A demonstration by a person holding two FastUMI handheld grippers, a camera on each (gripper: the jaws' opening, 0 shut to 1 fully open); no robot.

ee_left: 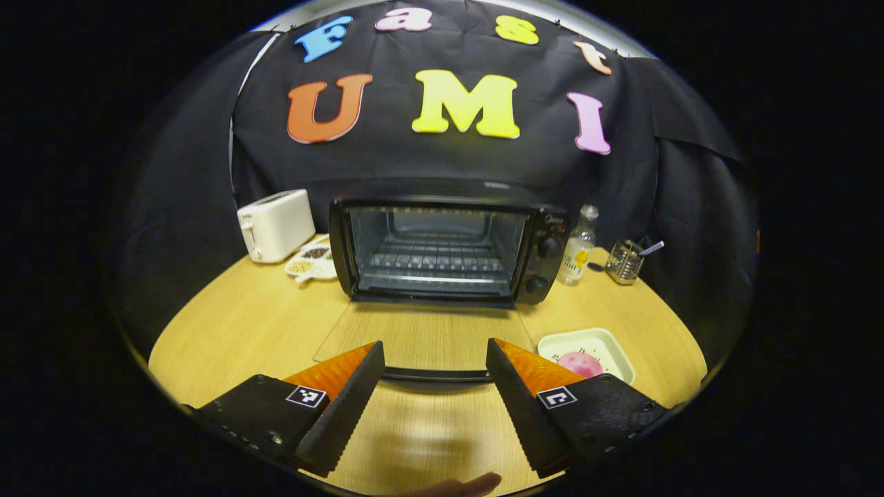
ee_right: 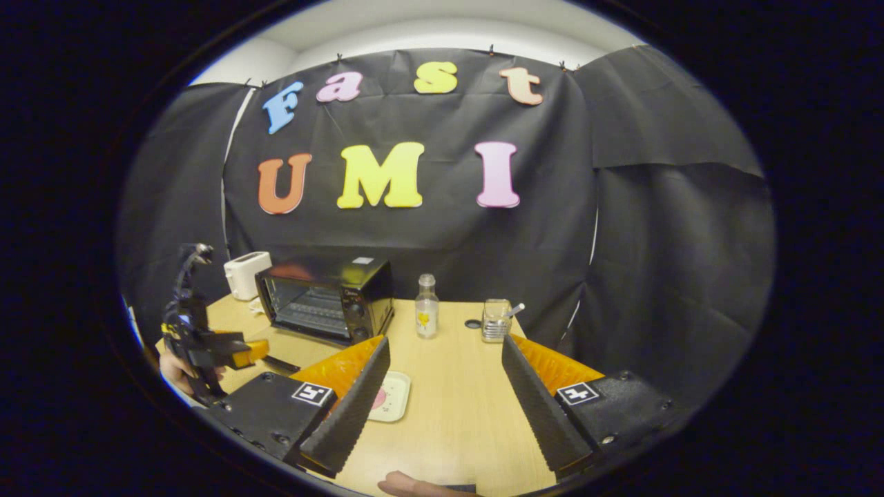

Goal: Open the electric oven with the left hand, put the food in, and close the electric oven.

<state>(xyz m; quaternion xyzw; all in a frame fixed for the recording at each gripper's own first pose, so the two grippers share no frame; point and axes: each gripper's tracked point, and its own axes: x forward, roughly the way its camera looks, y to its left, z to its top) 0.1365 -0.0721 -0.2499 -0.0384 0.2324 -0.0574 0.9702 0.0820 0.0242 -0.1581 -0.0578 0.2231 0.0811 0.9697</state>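
You are holding both claws, left claw [ee_left: 435, 362] and right claw [ee_right: 445, 359], wide apart and empty, facing the toaster oven [ee_left: 449, 248] with its door [ee_left: 421, 338] lying open.

Left gripper view: electric oven [ee_left: 442, 248] sits at table [ee_left: 235, 324] centre, 12 o'clock, its door [ee_left: 421, 338] folded down flat in front. Toaster [ee_left: 275, 225] at 10 o'clock, snack dish [ee_left: 312, 261] between toaster and oven. Bottle [ee_left: 579, 247] just beside oven at 2 o'clock, utensil holder [ee_left: 625, 262] beyond it. Plate with food [ee_left: 587, 353] at 4 o'clock, near door's corner.
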